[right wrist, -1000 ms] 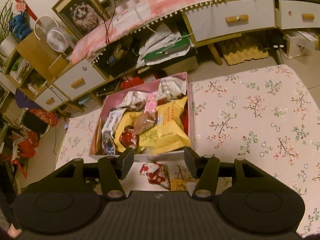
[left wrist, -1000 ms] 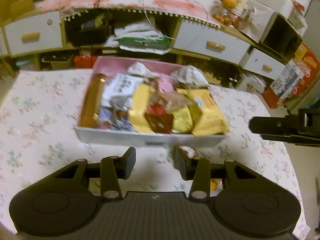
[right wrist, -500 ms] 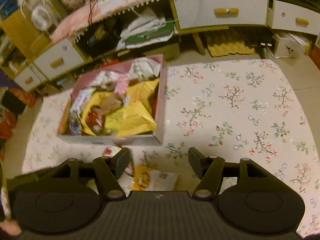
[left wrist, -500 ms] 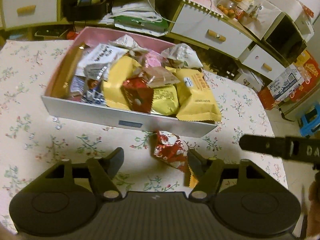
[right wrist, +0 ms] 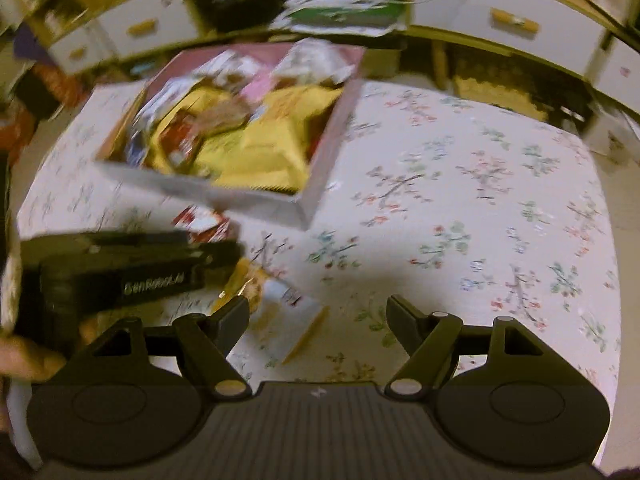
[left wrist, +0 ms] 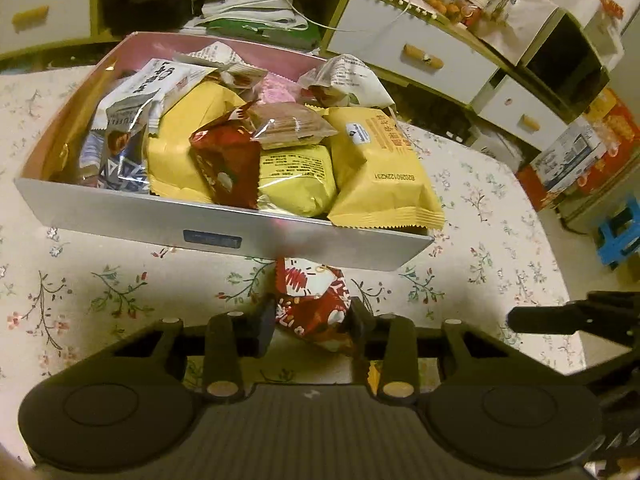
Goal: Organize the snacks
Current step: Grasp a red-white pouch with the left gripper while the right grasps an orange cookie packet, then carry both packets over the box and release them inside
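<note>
**Q:** where's everything sitting right now?

**A:** My left gripper point(left wrist: 310, 322) is low over the floral counter point(left wrist: 120, 292), and its jaws sit on either side of a red snack packet point(left wrist: 310, 300), both pads touching the wrapper. The packet lies just in front of the snack box point(left wrist: 224, 232), right up against its grey front wall.

**Q:** and the box?

**A:** Packed. Yellow packets point(left wrist: 380, 168), a dark red one point(left wrist: 226, 164), a clear-wrapped brown biscuit point(left wrist: 288, 124), some white and silver wrappers at the back. Pink inside, grey outside.

**Q:** what about your other hand?

**A:** My right gripper point(right wrist: 318, 316) has its jaws spread wide with nothing between them, hovering over the counter to the right of the box. That view is pretty blurry. A yellow and white packet point(right wrist: 280, 312) lies flat on the cloth just ahead of my left-side finger, near the left gripper's black body. In the left view you can see the right gripper's finger point(left wrist: 560, 316) poking in from the right edge, well apart from the red packet.
</note>
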`<state>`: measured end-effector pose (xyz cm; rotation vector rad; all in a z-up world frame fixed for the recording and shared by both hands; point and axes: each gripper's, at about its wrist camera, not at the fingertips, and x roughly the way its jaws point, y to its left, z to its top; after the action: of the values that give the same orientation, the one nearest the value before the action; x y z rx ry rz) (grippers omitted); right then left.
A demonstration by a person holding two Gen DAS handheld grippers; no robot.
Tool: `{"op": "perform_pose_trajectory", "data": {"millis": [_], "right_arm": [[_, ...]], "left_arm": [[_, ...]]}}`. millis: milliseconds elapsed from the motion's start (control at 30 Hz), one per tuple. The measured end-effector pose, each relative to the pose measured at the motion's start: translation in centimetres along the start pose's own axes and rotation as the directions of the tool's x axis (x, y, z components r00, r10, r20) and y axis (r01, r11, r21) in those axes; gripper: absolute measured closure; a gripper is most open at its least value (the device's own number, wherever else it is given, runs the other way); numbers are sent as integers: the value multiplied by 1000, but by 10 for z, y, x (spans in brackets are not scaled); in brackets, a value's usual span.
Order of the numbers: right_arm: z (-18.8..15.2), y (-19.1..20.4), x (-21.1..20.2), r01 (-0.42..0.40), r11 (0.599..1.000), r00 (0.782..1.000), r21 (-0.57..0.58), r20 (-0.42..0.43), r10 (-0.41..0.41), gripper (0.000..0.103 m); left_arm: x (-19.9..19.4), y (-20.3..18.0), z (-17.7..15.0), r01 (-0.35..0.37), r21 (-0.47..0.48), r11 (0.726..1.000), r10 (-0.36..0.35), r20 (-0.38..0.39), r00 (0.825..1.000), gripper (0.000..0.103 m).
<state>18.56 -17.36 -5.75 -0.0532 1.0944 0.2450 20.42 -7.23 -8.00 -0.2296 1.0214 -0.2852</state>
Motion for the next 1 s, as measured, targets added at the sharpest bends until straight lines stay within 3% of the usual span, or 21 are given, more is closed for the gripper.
{"op": "perform_pose_trajectory", "data": {"millis": [400,533,667,733,1000], "right_arm": [[-18,31,21,40,950,999,-311,33,-31,31],[-23,44,32,77,913,995,-400,93,-43,39],[-19,46,36,74,909,992,-410,125,-25,45],[-16,47,35,36,919,995,-392,102,5,64],[-14,68,31,13,915,999,-404,43,5,68]], "left_arm": [[-46,33,-4,-98,66,993,103,-68,992,60],[-48,40,-10,-102,56,993,106,-86,991,60],[-42,42,-13,-118,60,991,123,-99,987,60],[-42,42,-13,-120,69,990,126,-90,988,60],[-42,41,-14,-113,72,991,119,-86,989,60]]}}
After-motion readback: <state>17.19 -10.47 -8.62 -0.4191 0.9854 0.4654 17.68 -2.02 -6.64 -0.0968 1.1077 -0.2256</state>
